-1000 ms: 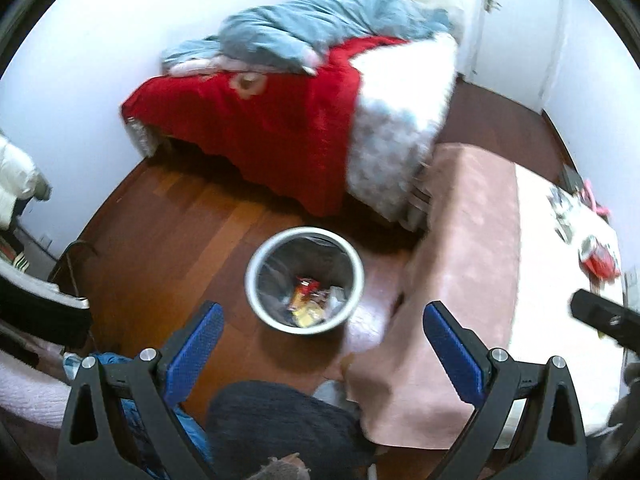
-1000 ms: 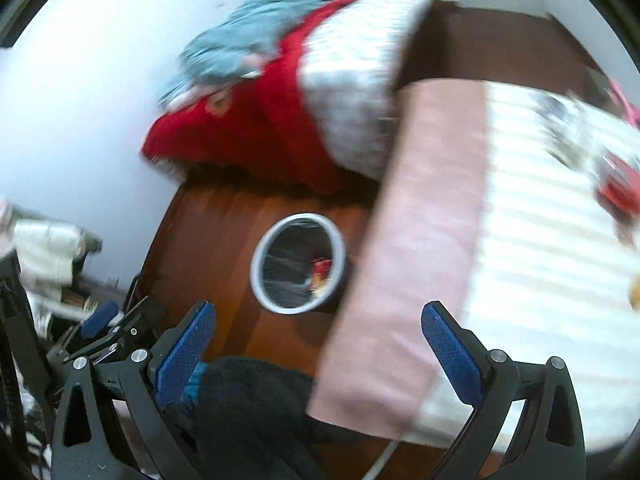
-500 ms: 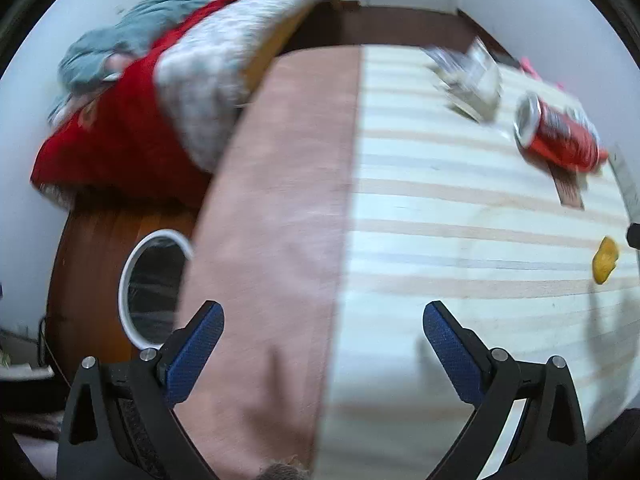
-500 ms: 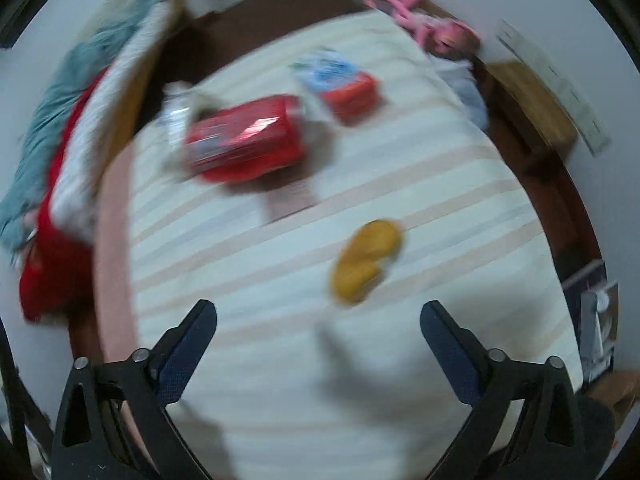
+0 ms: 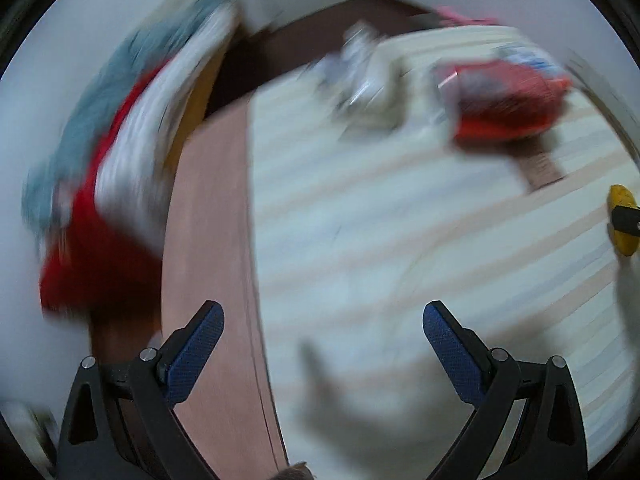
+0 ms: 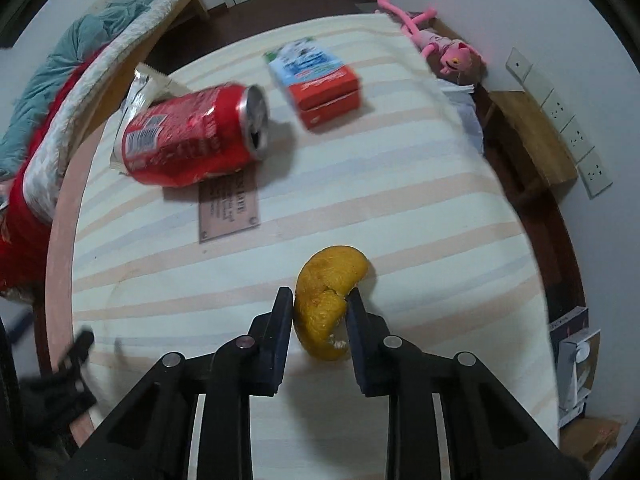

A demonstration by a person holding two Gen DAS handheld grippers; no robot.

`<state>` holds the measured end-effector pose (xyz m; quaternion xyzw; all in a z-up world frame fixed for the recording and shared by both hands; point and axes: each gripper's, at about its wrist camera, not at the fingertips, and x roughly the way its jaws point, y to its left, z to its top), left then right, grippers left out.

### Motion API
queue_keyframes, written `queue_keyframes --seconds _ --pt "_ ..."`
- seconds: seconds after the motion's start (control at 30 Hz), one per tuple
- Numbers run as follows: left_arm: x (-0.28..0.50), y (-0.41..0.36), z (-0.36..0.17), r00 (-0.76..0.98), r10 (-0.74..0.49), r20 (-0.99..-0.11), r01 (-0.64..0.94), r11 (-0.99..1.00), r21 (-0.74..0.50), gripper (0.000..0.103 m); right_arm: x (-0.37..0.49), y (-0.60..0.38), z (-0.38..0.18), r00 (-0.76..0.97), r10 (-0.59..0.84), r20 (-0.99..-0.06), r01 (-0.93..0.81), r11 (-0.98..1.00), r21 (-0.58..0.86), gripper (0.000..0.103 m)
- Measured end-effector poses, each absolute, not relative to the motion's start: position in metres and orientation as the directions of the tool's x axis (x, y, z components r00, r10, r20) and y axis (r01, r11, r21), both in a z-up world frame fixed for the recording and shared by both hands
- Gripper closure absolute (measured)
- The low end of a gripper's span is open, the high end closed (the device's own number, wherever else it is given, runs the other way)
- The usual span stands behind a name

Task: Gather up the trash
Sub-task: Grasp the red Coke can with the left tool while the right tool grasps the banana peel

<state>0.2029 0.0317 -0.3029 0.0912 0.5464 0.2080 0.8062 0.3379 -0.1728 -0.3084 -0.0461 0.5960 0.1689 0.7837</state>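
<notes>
Fingers (image 6: 285, 322) of right gripper (image 6: 320, 304) clench orange peel (image 6: 326, 304) — left gripper (image 5: 322, 330) spread, view blurred.

We note the left hand-held gripper (image 5: 323, 346) has a matte black frame with two angled arms, each ending in a dark blue pad with a fine cross-hatched texture. Round silver screw heads sit on each arm, two per side, near the pad mounts. The arms carry triangular cut-outs low down.

We note the right hand-held gripper (image 6: 319, 312) has the same black frame: flat, slab-like fingers (image 6: 362, 324) seen edge-on, so the pad colour barely shows. Silver screw heads mark each linkage, two per side. Long slots run through the lower arms. No cables, labels, sleeves or skin are distinguishable in either view.
</notes>
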Motion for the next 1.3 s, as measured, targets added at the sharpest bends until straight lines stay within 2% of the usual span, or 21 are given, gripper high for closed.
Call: queue_keyframes --seconds 0.13,0.27,0.4,0.6,0.67,0.7,1.3 --pt "0.256 -0.011 -0.275 0.455 0.361 -0.814 0.077 0.895 0.44 0.001 0.356 -0.199 -0.306 0.185 0.239 -0.953 -0.268 0.946 0.185 0.075" --pt "0.294 -0.046 -0.261 0.523 0.287 -0.803 0.335 0.797 0.502 0.002 0.377 -0.218 -0.305 0.145 0.248 -0.958 -0.218 0.952 0.214 0.075" --pt "0.334 -0.057 -0.276 0.436 0.267 -0.859 0.492 0.729 0.477 0.002 0.398 -0.233 -0.308 0.112 0.267 -0.957 -0.18 0.953 0.245 0.075" --pt "0.369 -0.061 -0.311 0.246 0.238 -0.94 0.631 0.696 0.341 0.002 0.41 -0.227 -0.308 0.097 0.259 -0.961 -0.193 0.952 0.237 0.075" --pt "0.372 -0.062 -0.319 0.204 0.229 -0.952 0.639 0.705 0.307 0.003 0.41 -0.226 -0.309 0.093 0.258 -0.962 -0.201 0.951 0.236 0.075" --pt "0.372 -0.06 -0.322 0.194 0.222 -0.956 0.633 0.716 0.295 0.015 0.409 -0.224 -0.31 0.09 0.259 -0.962 -0.206 0.95 0.236 0.075" --pt "0.309 -0.037 -0.312 0.139 0.133 -0.981 0.378 0.909 0.177 0.016 0.364 -0.194 -0.31 0.047 0.231 -0.972 -0.338 0.919 0.202 0.075"
